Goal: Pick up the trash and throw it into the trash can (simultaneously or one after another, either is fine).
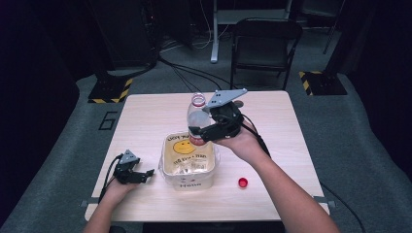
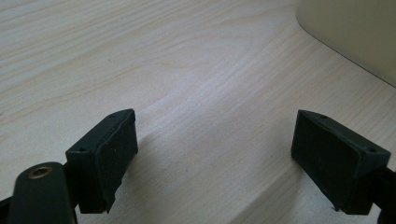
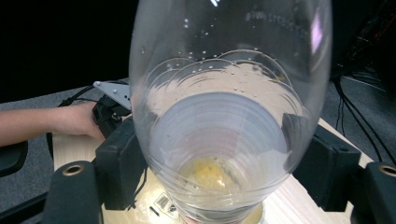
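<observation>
Right tongs clamp the uncapped bottle above the tub, presumably for pouring. Left tongs, jaws apart and empty, rest on the desk beside the tub. The cap lies aside.

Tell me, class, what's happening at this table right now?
A person's right gripper clamps a clear plastic bottle, uncapped, above a square tub with a smiley label. The bottle looks nearly empty. Its red cap lies on the table. The left gripper rests open beside the tub.
</observation>
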Tool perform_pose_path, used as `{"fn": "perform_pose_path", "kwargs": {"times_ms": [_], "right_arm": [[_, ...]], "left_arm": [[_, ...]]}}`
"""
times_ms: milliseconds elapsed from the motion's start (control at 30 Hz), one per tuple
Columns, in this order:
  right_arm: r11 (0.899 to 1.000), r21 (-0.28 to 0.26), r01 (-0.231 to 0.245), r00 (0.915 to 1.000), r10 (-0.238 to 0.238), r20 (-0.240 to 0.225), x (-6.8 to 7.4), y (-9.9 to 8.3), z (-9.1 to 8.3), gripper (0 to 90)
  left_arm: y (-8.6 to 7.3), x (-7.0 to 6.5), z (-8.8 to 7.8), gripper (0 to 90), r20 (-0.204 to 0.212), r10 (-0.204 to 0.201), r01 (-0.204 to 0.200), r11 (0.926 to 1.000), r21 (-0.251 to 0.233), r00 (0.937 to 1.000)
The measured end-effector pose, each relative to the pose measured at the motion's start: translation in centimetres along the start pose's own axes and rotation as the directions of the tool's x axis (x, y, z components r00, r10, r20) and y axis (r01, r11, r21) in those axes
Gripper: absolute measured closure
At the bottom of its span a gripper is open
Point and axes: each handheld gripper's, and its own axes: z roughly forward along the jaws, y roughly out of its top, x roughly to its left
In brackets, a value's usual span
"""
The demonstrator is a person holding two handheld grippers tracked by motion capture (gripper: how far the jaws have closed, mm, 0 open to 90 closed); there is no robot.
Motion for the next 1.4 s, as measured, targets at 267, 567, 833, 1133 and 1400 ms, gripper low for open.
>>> {"fn": "perform_pose_path", "kwargs": {"times_ms": [267,567,833,1133,1400], "right_arm": [[1.0,0.009,-0.016,0.9999,0.016,-0.005,0.0,-0.7,1.4,24.7],[0.999,0.033,-0.016,0.9998,0.016,0.009,0.0,-1.9,3.1,24.7],[0.998,0.06,-0.031,0.9993,0.029,0.022,-0.3,-3.2,4.2,24.8],[0.996,0.082,-0.025,0.9991,0.022,0.038,-0.2,-4.7,5.4,24.7],[0.996,0.084,-0.022,0.9984,0.017,0.054,-0.1,-6.0,6.3,24.7]], "left_arm": [[0.0,0.0,0.0,14.5,0.0,0.0,0.0,1.0,0.0,1.0],[0.0,0.0,0.0,14.5,0.001,0.001,-0.001,1.0,0.002,1.0],[0.0,0.0,0.0,14.5,0.0,0.0,0.0,1.0,0.0,1.0],[0.0,0.0,0.0,14.5,0.0,0.0,0.0,1.0,-0.001,1.0],[0.0,0.0,0.0,14.5,0.002,0.001,-0.001,1.0,0.002,1.0]]}}
